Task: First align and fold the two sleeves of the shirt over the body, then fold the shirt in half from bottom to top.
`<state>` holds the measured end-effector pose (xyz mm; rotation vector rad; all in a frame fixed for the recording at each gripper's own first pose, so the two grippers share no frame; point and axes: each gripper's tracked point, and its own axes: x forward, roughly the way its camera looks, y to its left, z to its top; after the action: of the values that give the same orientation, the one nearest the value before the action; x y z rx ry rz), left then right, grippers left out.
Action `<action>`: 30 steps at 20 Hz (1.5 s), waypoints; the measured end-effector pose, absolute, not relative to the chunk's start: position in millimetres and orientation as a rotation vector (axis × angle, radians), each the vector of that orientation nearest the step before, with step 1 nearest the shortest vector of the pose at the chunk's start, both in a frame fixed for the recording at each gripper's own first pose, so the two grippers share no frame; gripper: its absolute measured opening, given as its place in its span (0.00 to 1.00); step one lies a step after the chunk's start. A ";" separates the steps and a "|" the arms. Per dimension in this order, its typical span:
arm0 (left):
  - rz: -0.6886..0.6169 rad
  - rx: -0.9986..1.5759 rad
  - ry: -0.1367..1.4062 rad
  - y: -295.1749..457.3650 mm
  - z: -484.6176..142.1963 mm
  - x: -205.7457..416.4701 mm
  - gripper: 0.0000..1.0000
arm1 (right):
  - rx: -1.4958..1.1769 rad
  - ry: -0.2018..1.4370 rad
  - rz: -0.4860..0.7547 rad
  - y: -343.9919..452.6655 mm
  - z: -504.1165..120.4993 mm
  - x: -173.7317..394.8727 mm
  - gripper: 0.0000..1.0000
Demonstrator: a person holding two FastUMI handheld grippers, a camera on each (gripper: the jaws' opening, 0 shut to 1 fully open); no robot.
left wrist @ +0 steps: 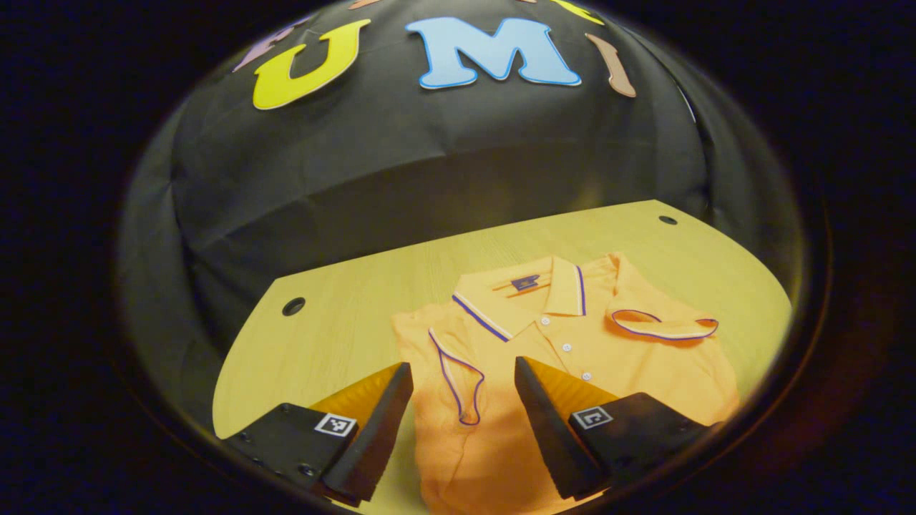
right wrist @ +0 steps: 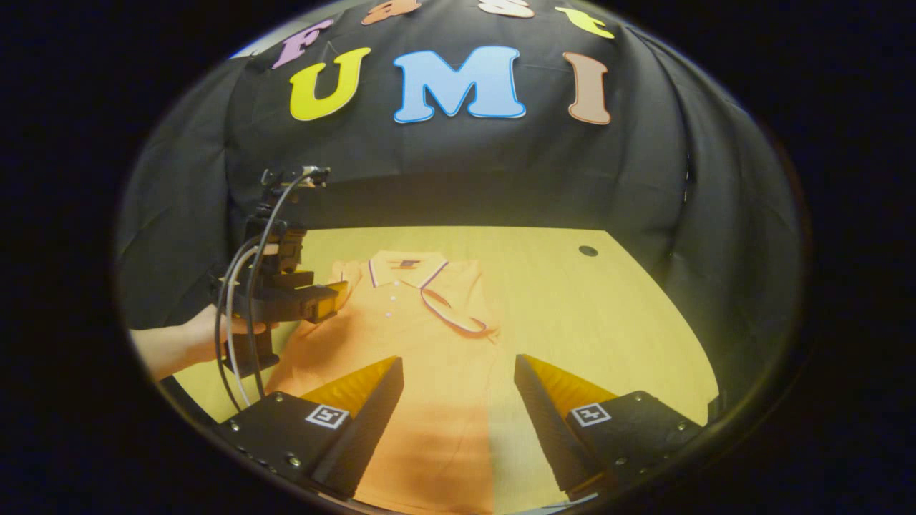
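Orange polo shirt [left wrist: 572, 357] with purple-and-white piping on its collar and cuffs lies face up on the pale yellow wood-grain surface [left wrist: 343, 315], collar toward the booth's black cloth wall [left wrist: 401, 172]. In the left gripper view both short sleeves are folded inward over the body: one sleeve [left wrist: 458, 379] lies along the placket side nearest the camera, its piped cuff forming a narrow loop, and the other sleeve [left wrist: 662, 322] lies across the far shoulder with its cuff opening facing up. The small white buttons [left wrist: 565, 347] run down the placket between them.

The left hand-held gripper [left wrist: 464, 383] hangs above the shirt's middle with its two fingers spread well apart, nothing between them; whether the tips touch the cloth cannot be told. In the right gripper view it appears at the shirt's edge near the collar, carried by a person's hand [right wrist: 189, 340] with dark cables [right wrist: 236, 322] looping beside it.

The right hand-held gripper [right wrist: 458, 375] is likewise spread wide and empty, poised over the lower part of the shirt, whose hem runs out of sight beneath it. Two round dark holes [left wrist: 293, 306] mark the surface's far corners, clear of the shirt.
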<state>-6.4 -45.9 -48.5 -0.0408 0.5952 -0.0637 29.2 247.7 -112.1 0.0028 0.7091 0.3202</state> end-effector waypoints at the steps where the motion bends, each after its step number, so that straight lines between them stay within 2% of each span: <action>1: -0.065 -0.059 0.591 -46.9 -43.8 -15.1 0.95 | 0.000 0.715 0.325 245.8 -114.9 24.7 0.97; 2: -0.065 -0.078 0.587 -47.4 -39.7 -25.2 0.91 | -0.003 0.721 0.329 244.2 -119.5 20.2 0.96; 3: -0.065 -0.096 0.586 -49.8 -37.9 -37.0 0.92 | -0.006 0.728 0.331 242.0 -122.7 15.4 0.97; 4: -0.065 -0.111 0.588 -50.6 -35.5 -48.9 1.00 | -0.007 0.737 0.334 239.9 -127.5 10.3 0.96; 5: -0.064 -0.119 0.597 -50.5 -35.5 -62.1 0.97 | -0.008 0.748 0.334 238.1 -131.6 5.1 0.97; 7: -0.070 -0.132 0.614 -53.6 -35.6 -90.0 1.00 | -0.010 0.764 0.337 234.7 -137.8 -7.1 0.96; 8: -0.072 -0.136 0.624 -55.5 -36.7 -103.6 0.96 | -0.012 0.774 0.338 233.3 -142.5 -14.3 0.97; 14: -0.087 -0.195 0.668 -66.6 -43.7 -180.3 0.97 | -0.026 0.834 0.357 227.3 -162.6 -53.9 0.97; 15: -0.086 -0.195 0.668 -66.8 -44.6 -191.8 1.00 | -0.027 0.839 0.358 226.2 -165.1 -58.9 0.96; 16: -0.088 -0.192 0.674 -66.5 -45.5 -202.2 0.97 | -0.025 0.846 0.360 225.2 -168.7 -64.6 0.96; 17: -0.091 -0.188 0.680 -66.8 -46.7 -212.6 1.00 | -0.023 0.852 0.363 224.1 -170.5 -69.5 0.97; 20: -0.095 -0.183 0.696 -64.5 -46.7 -241.7 0.93 | -0.029 0.871 0.364 219.2 -179.6 -85.7 0.97; 21: -0.094 -0.183 0.699 -63.0 -47.5 -252.4 0.97 | -0.031 0.875 0.366 218.5 -181.5 -89.2 0.96; 25: -0.099 -0.176 0.725 -62.8 -55.5 -294.9 0.97 | -0.045 0.909 0.373 214.1 -195.9 -108.9 0.96; 26: -0.099 -0.165 0.735 -61.8 -59.2 -308.2 1.00 | -0.046 0.920 0.374 212.7 -199.3 -114.4 0.96; 27: -0.098 -0.156 0.744 -60.4 -62.4 -319.7 0.97 | -0.042 0.932 0.373 212.5 -202.2 -119.5 0.96; 30: -0.098 -0.163 0.767 -58.8 -70.6 -350.8 0.97 | -0.030 0.966 0.364 211.8 -213.6 -135.2 0.96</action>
<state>-350.8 -58.8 -70.6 -0.1626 0.7671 -0.0981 -135.2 211.8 -213.6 -0.0304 0.9665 0.3640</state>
